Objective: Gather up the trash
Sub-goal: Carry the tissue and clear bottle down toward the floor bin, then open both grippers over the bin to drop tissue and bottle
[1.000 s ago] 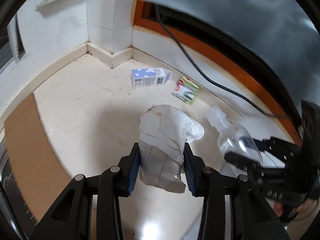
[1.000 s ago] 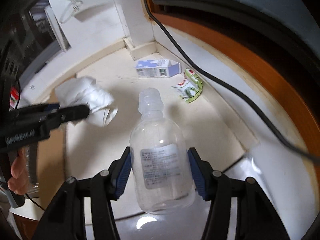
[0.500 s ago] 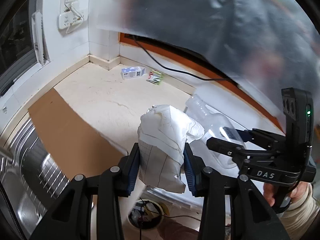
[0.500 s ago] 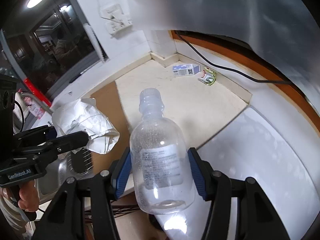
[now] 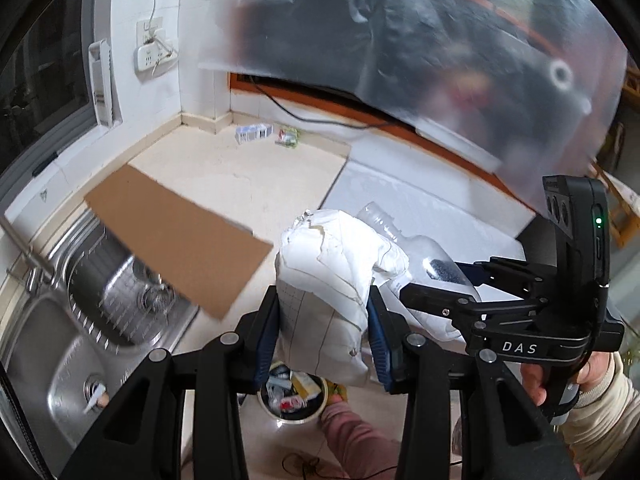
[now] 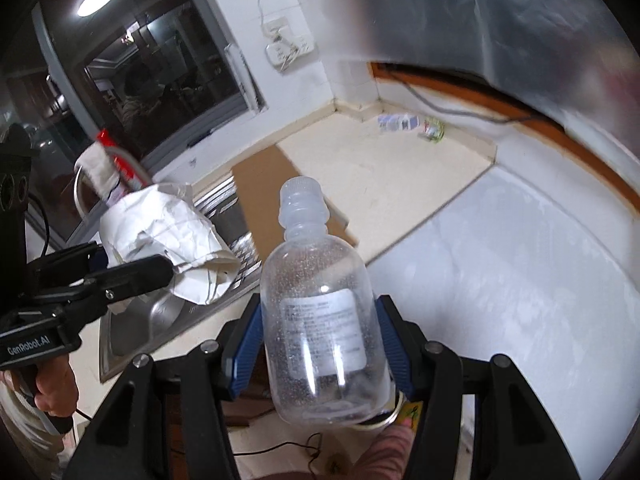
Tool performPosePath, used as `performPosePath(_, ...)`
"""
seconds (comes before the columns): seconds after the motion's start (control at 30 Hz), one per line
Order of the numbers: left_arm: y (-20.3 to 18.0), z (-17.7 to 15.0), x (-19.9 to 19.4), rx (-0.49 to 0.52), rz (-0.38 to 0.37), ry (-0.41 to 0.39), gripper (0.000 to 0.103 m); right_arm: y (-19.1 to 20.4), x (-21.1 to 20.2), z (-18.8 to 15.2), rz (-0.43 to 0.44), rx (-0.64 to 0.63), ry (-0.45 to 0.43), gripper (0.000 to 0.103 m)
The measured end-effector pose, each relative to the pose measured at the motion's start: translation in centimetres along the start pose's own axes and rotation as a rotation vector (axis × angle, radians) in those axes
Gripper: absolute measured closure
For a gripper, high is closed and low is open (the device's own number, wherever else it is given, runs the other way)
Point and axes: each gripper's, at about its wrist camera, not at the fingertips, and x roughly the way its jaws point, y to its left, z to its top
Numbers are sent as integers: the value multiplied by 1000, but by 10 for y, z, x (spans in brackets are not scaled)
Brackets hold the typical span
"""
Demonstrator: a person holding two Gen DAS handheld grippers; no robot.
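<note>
- Left wrist view: the only writing I can read is "DAS", in white on the black body of the right gripper (image 5: 436, 276), which comes in from the right edge.
- My left gripper (image 5: 323, 336) has its blue pads pinching a crumpled white paper wad (image 5: 328, 284); faint ruled lines run across the paper, but no words are legible. The wad stands between the jaws and bulges out above them.
- Directly below the wad I see a round bin (image 5: 294, 398) with mixed scraps inside. A steel sink (image 5: 80, 336) lies to the left, partly under a brown cardboard sheet (image 5: 176, 236).
- Far back on the counter lie a small blue-and-white carton (image 5: 251, 133) and a green wrapper (image 5: 289, 137), print too small to read.
- Right wrist view: "GenRobot.AI" shows on the left gripper's body at the left edge.
- My right gripper (image 6: 318, 340) clamps a clear plastic bottle (image 6: 320, 320) at its belly, neck pointing away; its white label carries print too fine to read.
</note>
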Motion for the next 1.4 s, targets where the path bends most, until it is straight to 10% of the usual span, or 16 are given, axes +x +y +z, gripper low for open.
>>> performPosePath(0.5, 5, -161, 94, 0, 100, 144, 63, -15, 87, -127, -23, 146, 179, 47)
performPosePath(1.03, 74, -340, 401, -106, 187, 337, 62, -126, 384, -284, -127, 211, 384, 46)
performPosePath(1.4, 116, -414, 521, -149, 206, 455, 45, -170, 507, -336, -69, 207, 415, 43)
